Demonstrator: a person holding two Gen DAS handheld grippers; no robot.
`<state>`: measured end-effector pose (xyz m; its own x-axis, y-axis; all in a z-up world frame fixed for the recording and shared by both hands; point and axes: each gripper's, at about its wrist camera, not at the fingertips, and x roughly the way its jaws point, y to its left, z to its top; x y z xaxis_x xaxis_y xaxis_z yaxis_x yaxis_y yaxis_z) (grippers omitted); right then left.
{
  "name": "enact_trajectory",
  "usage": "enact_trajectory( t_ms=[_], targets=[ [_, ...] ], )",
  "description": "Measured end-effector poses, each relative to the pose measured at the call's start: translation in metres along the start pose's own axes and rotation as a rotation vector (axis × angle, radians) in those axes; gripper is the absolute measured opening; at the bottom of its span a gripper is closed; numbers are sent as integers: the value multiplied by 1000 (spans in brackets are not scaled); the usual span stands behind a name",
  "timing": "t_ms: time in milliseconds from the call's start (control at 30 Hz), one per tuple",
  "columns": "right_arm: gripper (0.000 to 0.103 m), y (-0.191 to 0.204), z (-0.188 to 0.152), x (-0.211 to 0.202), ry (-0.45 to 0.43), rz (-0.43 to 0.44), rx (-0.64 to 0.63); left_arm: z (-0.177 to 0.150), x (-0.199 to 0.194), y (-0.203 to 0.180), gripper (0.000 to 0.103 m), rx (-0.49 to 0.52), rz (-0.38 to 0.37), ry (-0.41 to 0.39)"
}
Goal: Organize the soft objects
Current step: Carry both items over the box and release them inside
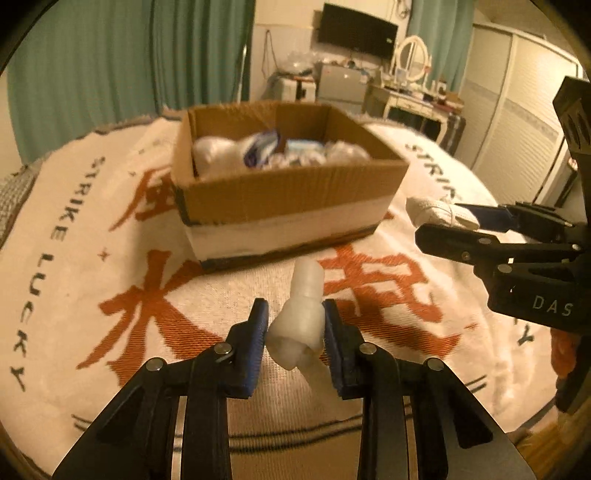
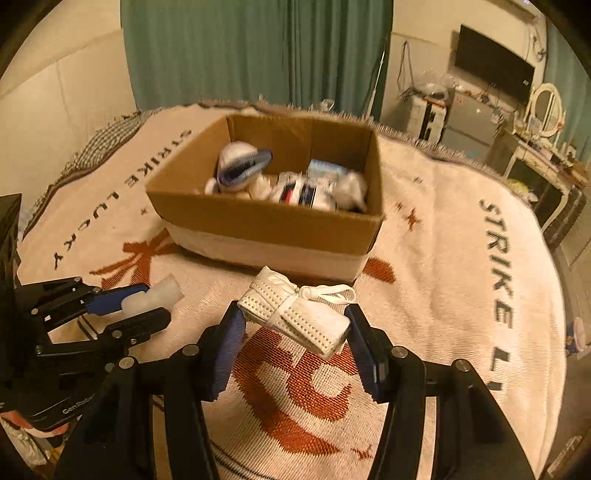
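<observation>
My left gripper is shut on a white rolled sock, held above the blanket in front of the cardboard box. My right gripper is shut on a white folded bundle tied with a lace, also held just short of the box. The box holds several white and blue soft items. Each gripper shows in the other's view: the right one with its bundle, the left one with its sock.
The box sits on a white blanket with orange characters and "STRIKE LUCKY" lettering, spread over a bed. Green curtains hang behind. A TV, a dressing table with mirror and a wardrobe stand at the back right.
</observation>
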<state>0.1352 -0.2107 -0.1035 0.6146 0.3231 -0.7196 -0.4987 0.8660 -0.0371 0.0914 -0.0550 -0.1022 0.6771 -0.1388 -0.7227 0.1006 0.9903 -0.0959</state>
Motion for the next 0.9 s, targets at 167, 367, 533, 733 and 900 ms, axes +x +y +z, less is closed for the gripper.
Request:
enact_trajectory(
  t_ms=[167,367,533,733,900],
  targets=[
    [55,13,7,-40,-72,-23,7,11,-36,-3,29,2,-3,-68],
    [55,27,16,-80,-152,-64,0,29,-72,3,29,2,7,-146],
    [55,27,30,-96,-187,-78,6,56,-89,7,29,27,7,-209],
    [55,16,71,-101,-217,-83,0,104,-88,14,29,23,-25,-267],
    [55,-4,119,-87,-245,-65,18,145,-58,27,29,23,-12,-274]
  ],
)
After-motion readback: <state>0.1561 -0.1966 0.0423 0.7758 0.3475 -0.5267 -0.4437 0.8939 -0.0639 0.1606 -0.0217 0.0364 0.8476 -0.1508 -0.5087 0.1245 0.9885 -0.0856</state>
